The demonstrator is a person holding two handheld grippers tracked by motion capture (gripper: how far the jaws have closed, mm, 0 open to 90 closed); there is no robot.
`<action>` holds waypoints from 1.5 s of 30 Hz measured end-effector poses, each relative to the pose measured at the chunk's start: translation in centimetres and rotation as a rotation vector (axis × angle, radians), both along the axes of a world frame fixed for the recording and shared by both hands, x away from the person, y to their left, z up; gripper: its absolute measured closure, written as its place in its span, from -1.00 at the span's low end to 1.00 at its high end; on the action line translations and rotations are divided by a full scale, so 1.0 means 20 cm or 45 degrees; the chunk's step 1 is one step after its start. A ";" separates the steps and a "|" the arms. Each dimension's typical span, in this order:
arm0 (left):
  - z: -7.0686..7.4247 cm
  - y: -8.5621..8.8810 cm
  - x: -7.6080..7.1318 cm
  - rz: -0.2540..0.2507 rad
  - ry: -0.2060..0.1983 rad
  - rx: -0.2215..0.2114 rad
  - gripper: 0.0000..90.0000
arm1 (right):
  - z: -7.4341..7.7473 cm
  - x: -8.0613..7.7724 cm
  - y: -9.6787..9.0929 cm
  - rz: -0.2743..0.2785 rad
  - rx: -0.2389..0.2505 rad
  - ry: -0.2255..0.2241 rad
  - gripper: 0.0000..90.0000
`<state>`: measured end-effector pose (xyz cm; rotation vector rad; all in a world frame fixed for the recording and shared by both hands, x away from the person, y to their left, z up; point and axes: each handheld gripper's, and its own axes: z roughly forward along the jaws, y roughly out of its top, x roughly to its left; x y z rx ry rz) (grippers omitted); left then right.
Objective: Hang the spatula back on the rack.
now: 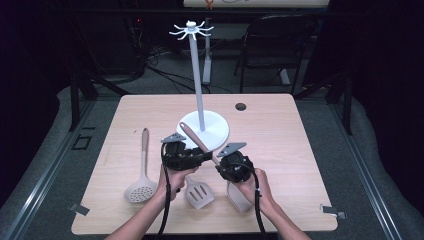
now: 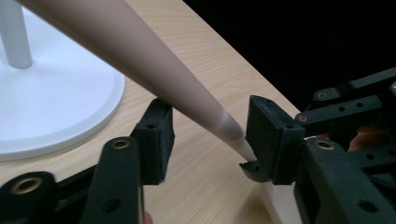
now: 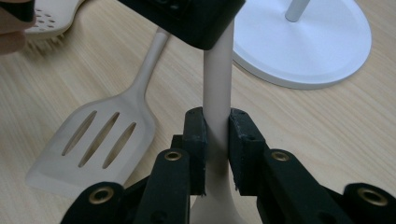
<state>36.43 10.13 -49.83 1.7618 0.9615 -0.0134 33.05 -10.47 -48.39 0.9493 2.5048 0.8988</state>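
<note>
A utensil with a long beige handle [image 1: 196, 140] and a pale head [image 1: 239, 198] hangs tilted above the table, its handle end over the white stand's base [image 1: 217, 134]. My right gripper [image 3: 217, 140] is shut on the utensil's neck [image 3: 216, 98], just above the head. My left gripper [image 2: 212, 140] comes in from the left, its jaws on either side of the handle [image 2: 154, 60]. Bare table shows between the pads and the handle. In the high view the left gripper [image 1: 202, 155] and right gripper [image 1: 220, 162] sit close together.
The stand's pole [image 1: 198, 85] rises from the base to a ring of hooks [image 1: 191, 31]. A slotted turner [image 1: 199, 194] [image 3: 98, 140] lies near the front edge under the hands. A perforated skimmer [image 1: 141, 189] lies to the left. A cable hole [image 1: 241, 106] is at the back.
</note>
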 end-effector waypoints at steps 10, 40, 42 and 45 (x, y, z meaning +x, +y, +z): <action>0.02 -0.02 -0.02 -0.010 0.000 -0.103 0.47 | 0.01 -0.01 0.00 -0.020 -0.005 -0.050 0.74; 0.21 -0.10 0.01 -0.139 -0.116 -0.107 0.71 | 0.07 -0.01 -0.10 -0.038 0.164 -0.115 0.56; 0.23 -0.10 0.02 -0.151 -0.130 -0.092 0.71 | 0.07 -0.01 -0.11 -0.040 0.173 -0.115 0.47; 0.26 -0.10 0.03 -0.175 -0.160 -0.064 0.71 | 0.06 -0.02 -0.14 -0.048 0.172 -0.118 0.32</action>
